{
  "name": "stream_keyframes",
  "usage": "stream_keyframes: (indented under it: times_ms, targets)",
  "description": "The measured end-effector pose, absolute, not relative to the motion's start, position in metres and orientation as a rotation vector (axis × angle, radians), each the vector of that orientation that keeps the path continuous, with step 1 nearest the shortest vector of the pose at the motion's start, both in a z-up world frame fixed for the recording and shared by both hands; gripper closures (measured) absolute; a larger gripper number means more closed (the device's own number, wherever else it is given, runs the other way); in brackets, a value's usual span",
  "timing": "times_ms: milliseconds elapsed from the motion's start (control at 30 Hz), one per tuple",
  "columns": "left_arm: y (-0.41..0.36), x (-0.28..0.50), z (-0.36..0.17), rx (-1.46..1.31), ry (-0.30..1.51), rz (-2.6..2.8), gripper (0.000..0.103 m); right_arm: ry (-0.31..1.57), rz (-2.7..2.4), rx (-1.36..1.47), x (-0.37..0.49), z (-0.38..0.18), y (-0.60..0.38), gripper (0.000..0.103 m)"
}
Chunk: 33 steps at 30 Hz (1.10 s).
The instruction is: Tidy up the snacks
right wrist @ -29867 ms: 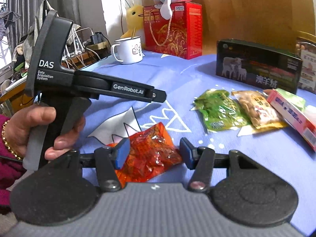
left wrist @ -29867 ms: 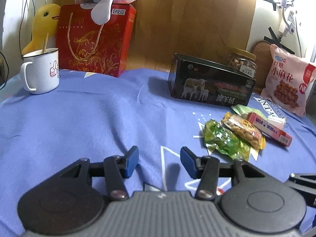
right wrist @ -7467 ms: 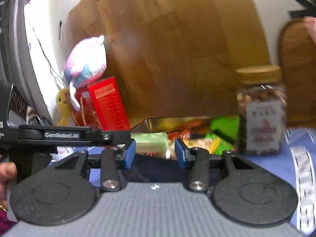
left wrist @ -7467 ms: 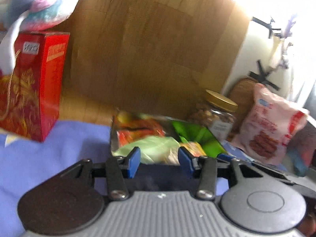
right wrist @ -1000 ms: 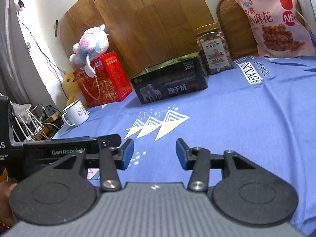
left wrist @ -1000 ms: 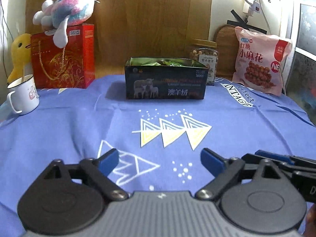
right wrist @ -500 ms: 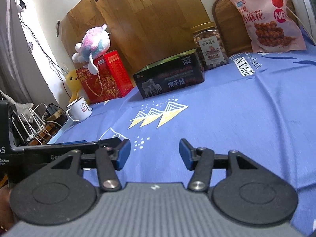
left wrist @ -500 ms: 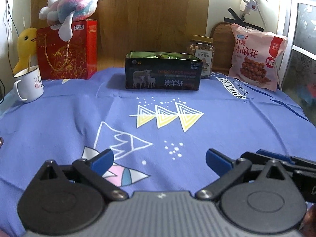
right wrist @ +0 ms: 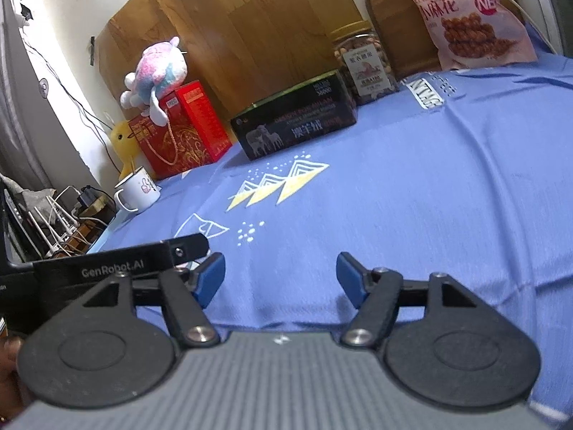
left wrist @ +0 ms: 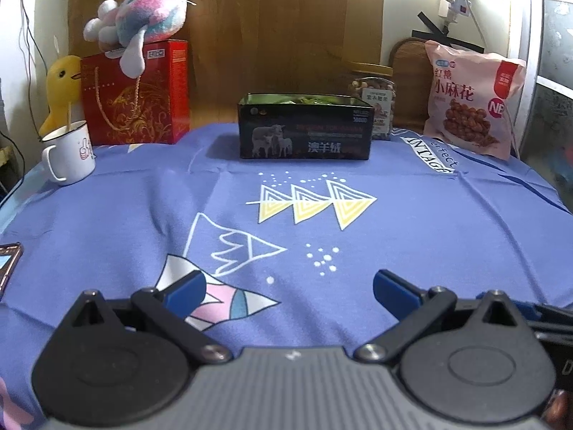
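While both grippers hung low over the near edge of the blue patterned tablecloth [left wrist: 412, 215], its wide middle lay bare between them and the row of things at the back. The left gripper [left wrist: 286, 292] had its blue fingers spread wide with nothing between them; the right gripper [right wrist: 281, 277] was opening its jaws, also on nothing. The black rectangular box printed with sheep [left wrist: 304, 130] stood at the far centre, just beside a gold-lidded clear jar [left wrist: 374, 102]. Only green wrapper tops of the snacks [left wrist: 304, 99] showed over its rim. A dark flat object [left wrist: 9, 259] was cut off at the left edge.
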<state>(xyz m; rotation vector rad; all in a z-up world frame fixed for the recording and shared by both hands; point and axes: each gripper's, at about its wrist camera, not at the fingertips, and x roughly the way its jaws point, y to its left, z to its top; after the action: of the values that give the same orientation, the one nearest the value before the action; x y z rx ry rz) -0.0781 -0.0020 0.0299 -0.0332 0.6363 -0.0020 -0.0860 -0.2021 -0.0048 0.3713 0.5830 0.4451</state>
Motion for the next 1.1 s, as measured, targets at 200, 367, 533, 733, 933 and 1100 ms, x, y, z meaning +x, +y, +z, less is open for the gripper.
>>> stream_keyframes:
  times_ms: [200,367,533,733,933,1100]
  targets:
    - [0.002,-0.081,0.03,-0.03,0.61,0.024,0.0,0.583,0.424,0.372,-0.089,-0.008,-0.2,0.031]
    - [0.001,-0.084,0.029,-0.002,0.593,0.049,0.0,0.575,0.415,0.375,-0.091,-0.007,-0.199,0.03]
    - [0.0,-0.087,0.027,0.01,0.589,0.055,0.0,0.56,0.407,0.377,-0.094,-0.005,-0.2,0.03]
    - [-0.002,-0.089,0.025,0.038,0.591,0.06,0.0,0.548,0.401,0.377,-0.096,-0.004,-0.2,0.029]
    - [-0.004,-0.092,0.025,0.067,0.585,0.063,0.0,0.549,0.4,0.378,-0.096,-0.003,-0.201,0.029]
    - [-0.003,-0.094,0.027,0.087,0.571,0.077,0.0,0.548,0.397,0.379,-0.098,-0.004,-0.201,0.028]
